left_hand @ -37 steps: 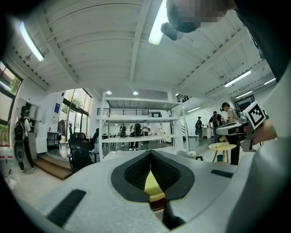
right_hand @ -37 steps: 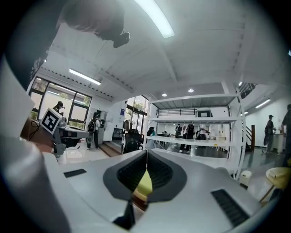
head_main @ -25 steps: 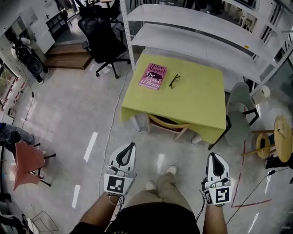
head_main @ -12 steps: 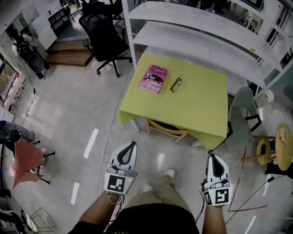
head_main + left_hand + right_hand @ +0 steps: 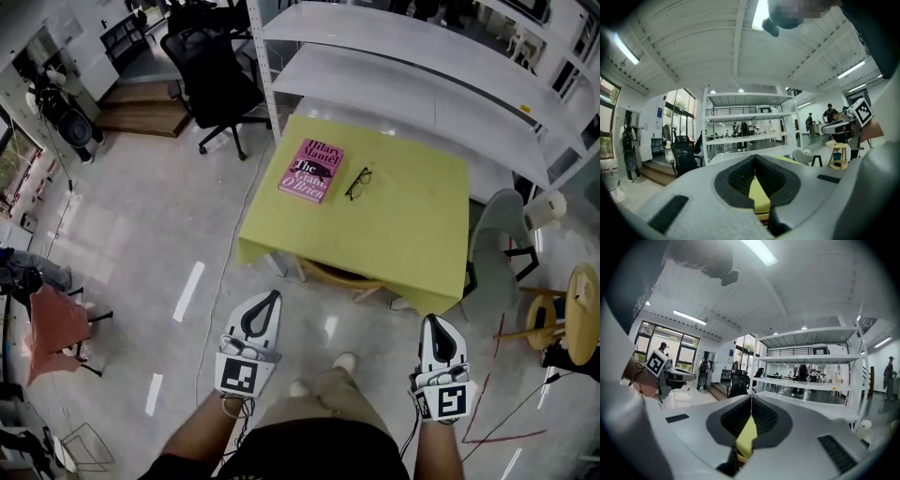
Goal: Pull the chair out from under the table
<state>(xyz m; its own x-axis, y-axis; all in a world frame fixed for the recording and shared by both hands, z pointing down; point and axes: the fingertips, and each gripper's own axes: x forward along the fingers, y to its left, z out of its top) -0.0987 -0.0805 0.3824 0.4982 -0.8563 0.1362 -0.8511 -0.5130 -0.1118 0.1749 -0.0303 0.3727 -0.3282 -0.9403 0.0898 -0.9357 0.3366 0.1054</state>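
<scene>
A wooden chair (image 5: 339,276) is tucked under a table with a yellow-green cloth (image 5: 394,230); only the curved top of its back shows below the cloth's near edge. My left gripper (image 5: 266,301) and right gripper (image 5: 441,324) hang side by side in front of the table, a short way from it, both pointing at it. Each is shut with nothing between its jaws. In the left gripper view and the right gripper view the tips meet, and the yellow-green cloth (image 5: 757,197) (image 5: 747,437) shows through the slit between the fingers.
On the table lie a pink book (image 5: 312,171) and a pair of glasses (image 5: 357,183). A grey chair (image 5: 495,239) stands at the table's right, a round wooden stool (image 5: 574,305) beyond it. White shelving (image 5: 403,66) is behind the table, a black office chair (image 5: 211,84) at the far left.
The table and the chair have come nearer in the head view. Both grippers stay shut and keep the same places in the picture.
</scene>
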